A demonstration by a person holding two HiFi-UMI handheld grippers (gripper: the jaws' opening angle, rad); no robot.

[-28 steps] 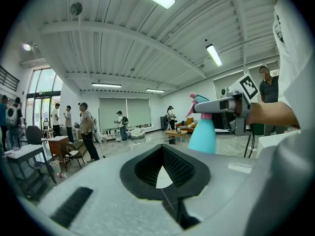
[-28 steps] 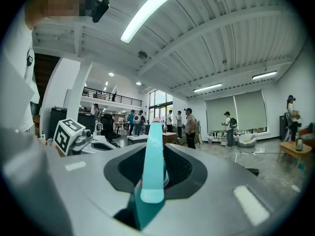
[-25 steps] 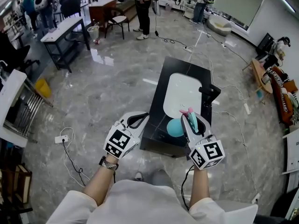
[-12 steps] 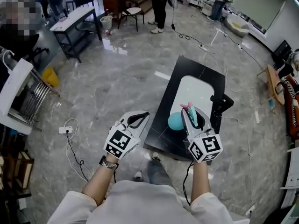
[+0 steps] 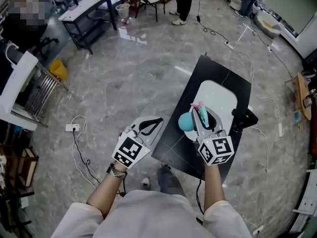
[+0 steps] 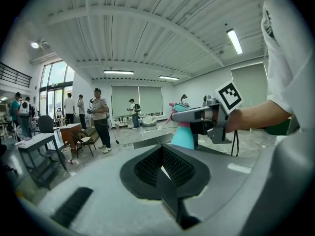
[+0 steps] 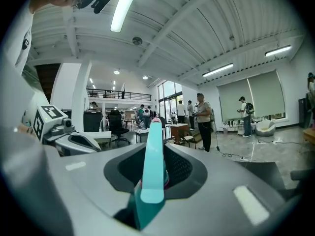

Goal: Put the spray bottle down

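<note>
Jaws of the right gripper (image 5: 202,117) clamp the trigger head of the teal spray bottle (image 5: 186,122), which hangs over the near end of the black table (image 5: 210,67) — not set down. Left gripper (image 5: 151,125) beside it is closed on nothing. Farther along lies a white oval board (image 5: 214,95).

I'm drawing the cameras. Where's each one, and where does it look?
Head view: on the person's head, facing down at the black table; shows both arms, the left gripper, the right gripper holding the spray bottle.
Left gripper view: rides that gripper, facing across the hall along its shut, empty jaws; shows the right forearm.
Right gripper view: rides that gripper, facing along jaws clamped on the bottle; shows the shirt.
Shared: each gripper view sees the other gripper and one standing person.
</note>
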